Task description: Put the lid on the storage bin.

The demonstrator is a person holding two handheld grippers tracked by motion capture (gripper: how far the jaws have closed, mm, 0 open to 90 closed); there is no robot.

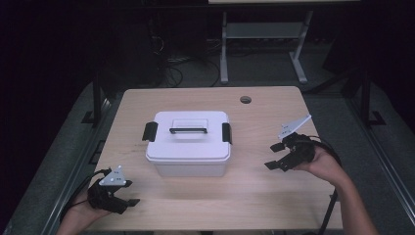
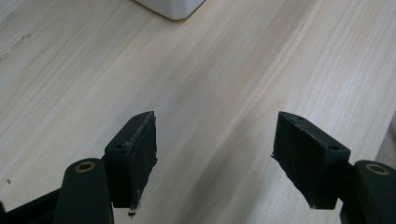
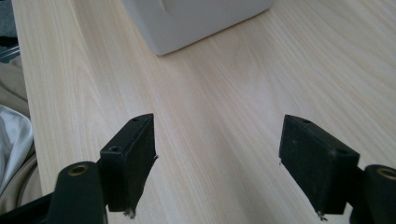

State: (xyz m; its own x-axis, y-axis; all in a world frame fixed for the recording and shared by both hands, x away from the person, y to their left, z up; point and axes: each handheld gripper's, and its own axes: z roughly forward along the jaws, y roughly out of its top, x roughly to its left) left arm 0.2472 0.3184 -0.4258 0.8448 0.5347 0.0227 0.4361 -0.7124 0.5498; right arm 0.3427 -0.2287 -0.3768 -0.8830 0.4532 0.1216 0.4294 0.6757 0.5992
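A white plastic storage box [image 1: 188, 143] stands mid-table with its lid on, a black handle [image 1: 188, 130] on top and a black latch [image 1: 149, 131] at each end. My left gripper [image 1: 126, 201] rests low at the table's front left corner, open and holding nothing. My right gripper [image 1: 275, 156] hovers to the right of the box, open and holding nothing. A corner of the box [image 2: 171, 8] appears beyond my left gripper [image 2: 214, 158], and the box base [image 3: 196, 21] lies ahead of my right gripper [image 3: 217, 163].
The light wooden table [image 1: 254, 181] has a round cable hole [image 1: 245, 100] near its far right edge. Beyond the table stand the legs of another desk [image 1: 224, 54] on a dark floor with cables. Light fabric [image 3: 11, 135] shows past the table edge.
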